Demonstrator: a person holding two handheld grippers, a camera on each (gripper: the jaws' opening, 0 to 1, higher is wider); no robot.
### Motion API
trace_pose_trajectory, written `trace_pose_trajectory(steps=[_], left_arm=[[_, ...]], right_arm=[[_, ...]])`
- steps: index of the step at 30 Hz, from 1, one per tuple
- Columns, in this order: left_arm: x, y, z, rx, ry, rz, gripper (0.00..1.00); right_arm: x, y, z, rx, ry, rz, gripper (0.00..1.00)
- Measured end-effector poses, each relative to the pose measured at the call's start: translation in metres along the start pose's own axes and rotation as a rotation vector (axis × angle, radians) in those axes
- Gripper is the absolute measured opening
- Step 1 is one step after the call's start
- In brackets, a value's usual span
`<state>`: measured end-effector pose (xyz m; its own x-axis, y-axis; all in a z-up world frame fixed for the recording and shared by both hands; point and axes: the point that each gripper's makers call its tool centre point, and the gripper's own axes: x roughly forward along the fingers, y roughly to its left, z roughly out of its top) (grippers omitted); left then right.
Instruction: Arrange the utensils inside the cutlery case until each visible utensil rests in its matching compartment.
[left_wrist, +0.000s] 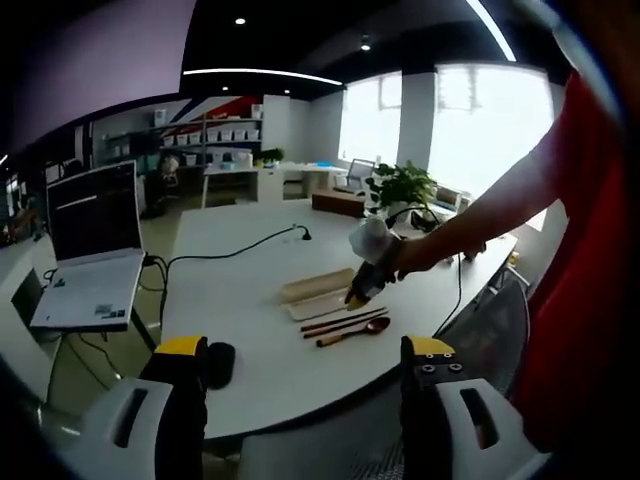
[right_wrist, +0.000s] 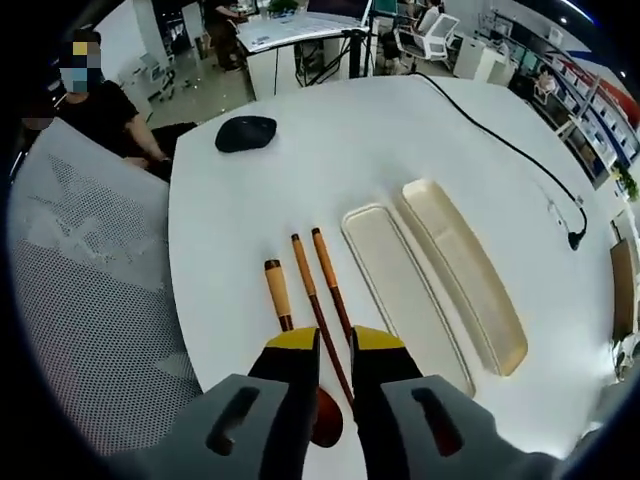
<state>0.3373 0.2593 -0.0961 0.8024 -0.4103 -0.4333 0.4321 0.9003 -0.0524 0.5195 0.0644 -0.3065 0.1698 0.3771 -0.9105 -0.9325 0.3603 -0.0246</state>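
Left gripper view: left claw hanging spread, low centre; case, chopsticks, spoon mid-frame on tabletop

Right gripper view: right claw nearly closed, straddling chopsticks at bottom centre, grip uncertain; case tray just right. Pickup step; next, lift into tray

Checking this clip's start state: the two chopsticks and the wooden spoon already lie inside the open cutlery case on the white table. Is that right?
Not quite. The right gripper view shows the two chopsticks and the wooden spoon lying on the bare white table, beside the open cutlery case, not inside it. Both case halves are empty. The right gripper is closing around the chopsticks.
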Motion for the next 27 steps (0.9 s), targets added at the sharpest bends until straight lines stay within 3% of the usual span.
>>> trace_pose_trajectory(steps=[27], left_arm=[[0.0009,-0.0013,-0.0008,0.0,0.005,-0.001,0.81]], right_arm=[[0.0087,-0.0053,-0.0087,-0.085,0.081,0.008,0.08]])
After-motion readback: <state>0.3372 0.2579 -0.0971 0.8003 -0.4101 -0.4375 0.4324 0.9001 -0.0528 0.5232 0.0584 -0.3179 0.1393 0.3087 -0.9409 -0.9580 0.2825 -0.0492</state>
